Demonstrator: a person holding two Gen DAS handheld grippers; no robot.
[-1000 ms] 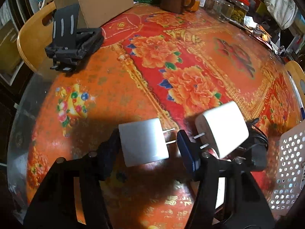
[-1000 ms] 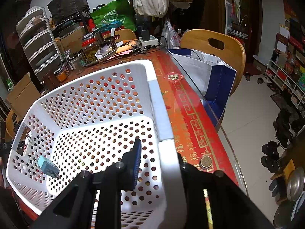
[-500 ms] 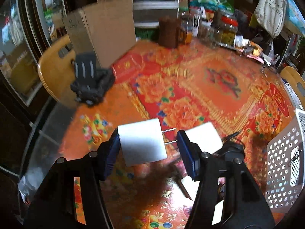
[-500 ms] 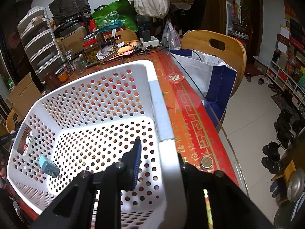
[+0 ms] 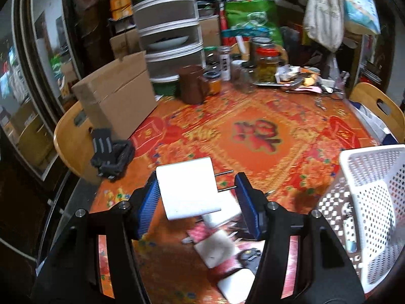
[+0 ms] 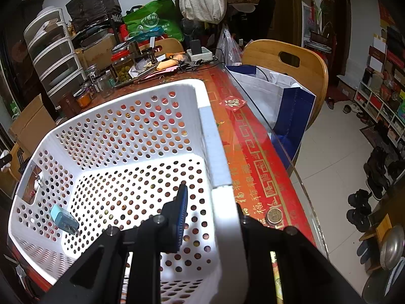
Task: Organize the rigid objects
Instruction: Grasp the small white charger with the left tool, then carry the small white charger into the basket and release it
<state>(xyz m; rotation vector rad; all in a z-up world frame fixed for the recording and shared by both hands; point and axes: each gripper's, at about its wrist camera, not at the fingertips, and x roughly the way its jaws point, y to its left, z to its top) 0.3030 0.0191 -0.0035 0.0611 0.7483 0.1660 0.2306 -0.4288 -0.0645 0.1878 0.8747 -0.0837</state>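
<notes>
My left gripper (image 5: 197, 197) is shut on a white charger plug (image 5: 187, 190), prongs pointing right, held above the red flowered tabletop (image 5: 253, 131). Other white chargers (image 5: 217, 247) lie on the table below it. The white perforated basket (image 5: 367, 167) stands to the right. My right gripper (image 6: 210, 212) is shut on the basket's near right rim (image 6: 222, 202), one finger inside, one outside. A light blue charger (image 6: 63, 219) lies on the basket floor at the left.
A black folded holder (image 5: 111, 154) lies at the table's left edge by a cardboard box (image 5: 119, 96). A brown mug (image 5: 191, 86) and jars (image 5: 265, 60) crowd the far edge. Wooden chairs (image 6: 286, 63) stand around the table; the glass edge (image 6: 278, 147) runs on the right.
My left gripper has lifted the white charger off the table and tilted up, so the room beyond shows. The right gripper has kept its hold on the basket rim.
</notes>
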